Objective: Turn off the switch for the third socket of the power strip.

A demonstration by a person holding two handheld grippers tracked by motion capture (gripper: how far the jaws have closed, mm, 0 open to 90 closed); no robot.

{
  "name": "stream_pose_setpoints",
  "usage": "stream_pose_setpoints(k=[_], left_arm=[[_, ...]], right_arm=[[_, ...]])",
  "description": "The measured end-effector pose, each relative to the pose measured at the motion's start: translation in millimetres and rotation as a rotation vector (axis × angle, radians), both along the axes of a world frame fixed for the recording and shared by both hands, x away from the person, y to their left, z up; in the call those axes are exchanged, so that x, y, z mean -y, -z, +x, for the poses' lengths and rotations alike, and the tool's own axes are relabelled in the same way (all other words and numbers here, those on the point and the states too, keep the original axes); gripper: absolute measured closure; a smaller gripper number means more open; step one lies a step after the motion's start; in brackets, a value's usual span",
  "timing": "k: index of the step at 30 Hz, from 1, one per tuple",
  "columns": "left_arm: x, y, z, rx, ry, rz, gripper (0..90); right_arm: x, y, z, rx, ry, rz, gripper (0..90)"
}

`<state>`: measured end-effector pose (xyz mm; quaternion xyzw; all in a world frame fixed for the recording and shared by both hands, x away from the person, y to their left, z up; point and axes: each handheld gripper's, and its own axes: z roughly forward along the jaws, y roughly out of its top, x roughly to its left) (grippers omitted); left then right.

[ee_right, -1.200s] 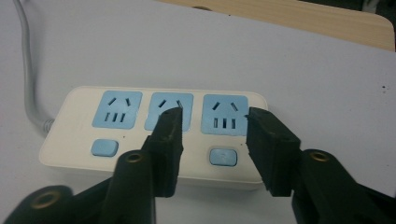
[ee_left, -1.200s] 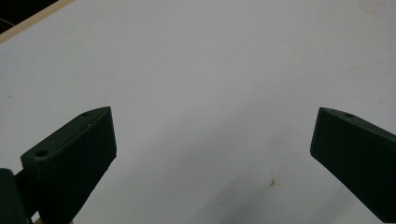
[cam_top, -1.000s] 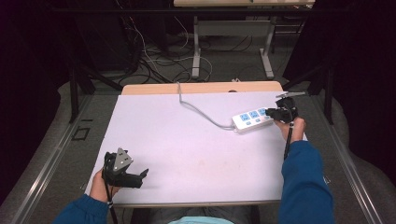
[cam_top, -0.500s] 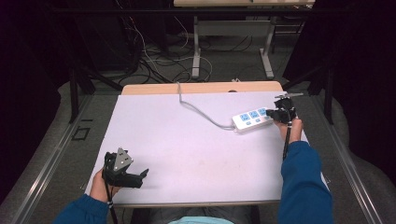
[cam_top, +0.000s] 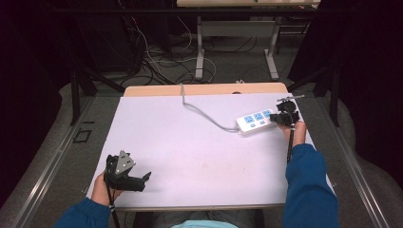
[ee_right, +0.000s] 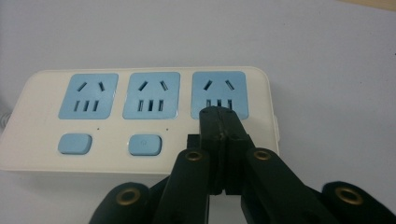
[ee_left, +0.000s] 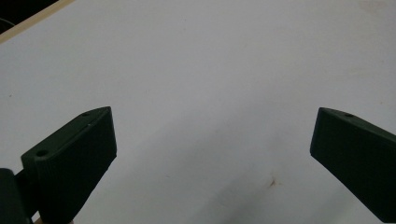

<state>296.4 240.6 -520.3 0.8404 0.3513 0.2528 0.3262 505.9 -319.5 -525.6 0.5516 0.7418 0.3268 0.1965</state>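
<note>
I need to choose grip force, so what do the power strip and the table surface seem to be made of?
The power strip looks like hard moulded plastic: a smooth, faintly glossy cream shell with matte blue socket faces and buttons. The table surface looks like a smooth matte white laminate or sheet, with a bare wood-coloured edge at the far side; which one is unclear.

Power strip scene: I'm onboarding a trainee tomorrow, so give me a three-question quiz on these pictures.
1. True or false: the right tongs are shut, tips over a button spot on the power strip.
2. How many socket panels does the strip have? A) two B) three C) four
3. Fill in: the left tongs are ____, above bare table.

Key: 1. True; the jaws meet over the strip's right end, below the third socket, where the two buttons visible leave a third spot covered. 2. B. 3. open.
</note>
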Motion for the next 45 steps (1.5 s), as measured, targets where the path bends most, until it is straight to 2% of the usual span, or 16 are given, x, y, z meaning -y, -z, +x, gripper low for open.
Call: stream_pose_setpoints(k=[9,10,13,14,17,19,22,25,29,41,45], left_arm=[[0.0,0.0,-0.1,0.001,-0.001,-0.001,0.3],[-0.5,-0.5,0.2,0.008,0.000,0.009,0.3],[0.0,0.0,-0.1,0.001,-0.001,-0.001,0.3],[-0.7,-0.7,0.2,0.012,-0.001,0.013,0.3],[-0.2,-0.2,0.0,0.003,-0.001,0.002,0.3],[-0.6,-0.6,0.3,0.009,-0.001,0.009,0.3],[-0.1,0.0,0.0,0.000,-0.001,-0.002,0.3],[-0.6,-0.5,0.2,0.008,0.001,0.009,0.3],[-0.1,0.0,-0.1,0.000,-0.001,-0.002,0.3],[-0.7,-0.6,0.0,0.010,-0.004,0.010,0.3],[-0.5,-0.4,-0.2,0.006,-0.004,0.005,0.3]], right_arm=[[0.9,1.8,-0.5,0.003,-0.005,0.003,90.0],[0.7,2.0,-1.3,0.002,0.002,0.008,90.0],[0.4,2.1,-1.5,0.002,0.006,0.009,90.0],[0.0,2.1,-1.6,0.003,0.012,0.008,90.0],[-0.3,1.9,-1.8,0.004,0.017,0.000,90.0],[0.0,2.1,-2.2,0.002,0.021,0.009,90.0],[0.4,2.4,-2.5,0.003,0.022,0.014,90.0],[-0.3,2.6,-2.8,0.004,0.023,0.008,90.0],[-1.4,3.1,-3.6,0.010,0.028,0.007,90.0],[-5.9,3.2,-5.3,0.021,0.042,-0.029,90.0],[-6.2,3.3,-5.3,0.021,0.049,-0.025,90.0]])
